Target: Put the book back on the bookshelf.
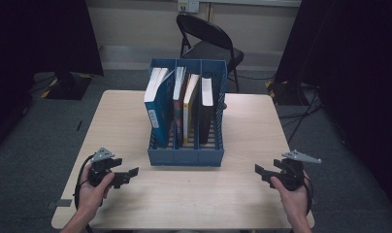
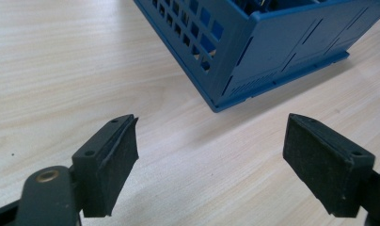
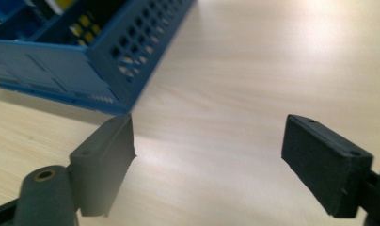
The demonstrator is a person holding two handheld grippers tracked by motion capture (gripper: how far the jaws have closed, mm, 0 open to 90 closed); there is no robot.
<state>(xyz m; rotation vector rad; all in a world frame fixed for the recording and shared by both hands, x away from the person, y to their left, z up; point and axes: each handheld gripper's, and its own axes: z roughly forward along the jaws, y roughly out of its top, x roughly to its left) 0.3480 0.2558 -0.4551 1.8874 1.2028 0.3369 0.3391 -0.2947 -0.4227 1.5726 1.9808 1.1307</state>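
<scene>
Resting on a pale wooden table [image 1: 242, 194], both tongs spread empty; folding chair [image 1: 208, 39] behind.

rack [image 2: 273, 52]: top cut by frame edge | books [image 1: 184, 104]: titles too small to read

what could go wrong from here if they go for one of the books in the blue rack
1. The books lean on each other in the blue rack, so pulling one out may tip its neighbours.
2. The rack looks light and stands loose on the table; a one-sided pull could drag or tilt it.
3. The left gripper and right gripper are both open and empty, low beside the rack, and could knock its wall when they rise.
</scene>
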